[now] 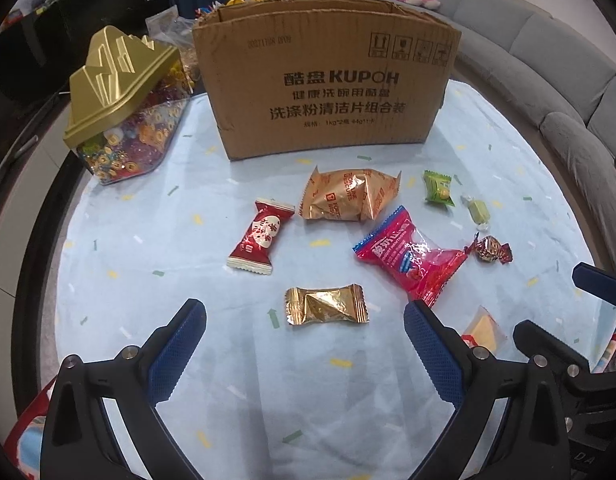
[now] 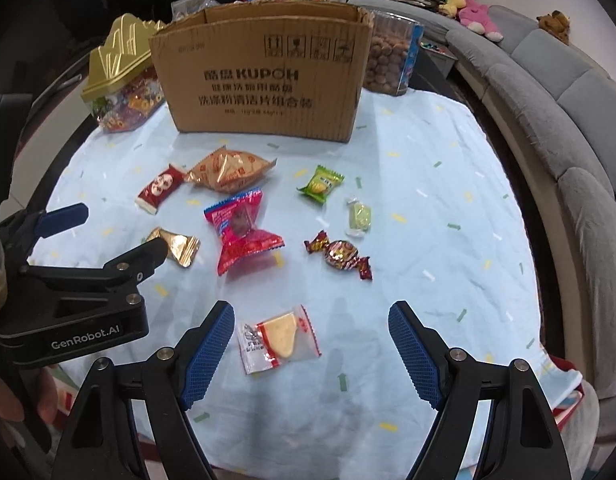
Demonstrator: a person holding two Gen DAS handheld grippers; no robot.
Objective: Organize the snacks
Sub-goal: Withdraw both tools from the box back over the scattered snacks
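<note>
Several wrapped snacks lie on the light blue tablecloth (image 2: 447, 220) in front of an open cardboard box (image 1: 327, 88). My left gripper (image 1: 306, 312) is open, low over a small gold packet (image 1: 325, 306) that sits just past its fingertips. My right gripper (image 2: 311, 312) is open too, with a clear packet holding a pale yellow piece (image 2: 280, 336) between its fingers, untouched. Farther out are a pink packet (image 2: 244, 232), a red and white candy (image 1: 260, 236), an orange-gold bag (image 1: 347, 196), a green packet (image 2: 319, 183), a pale green candy (image 2: 359, 216) and a foil twist candy (image 2: 339, 254).
A clear jar of coin candies with a gold peaked lid (image 1: 120, 104) stands left of the box. Behind the box's right corner is a clear tub of brown balls (image 2: 391, 56). A grey sofa (image 2: 547, 92) curves around the table's right side.
</note>
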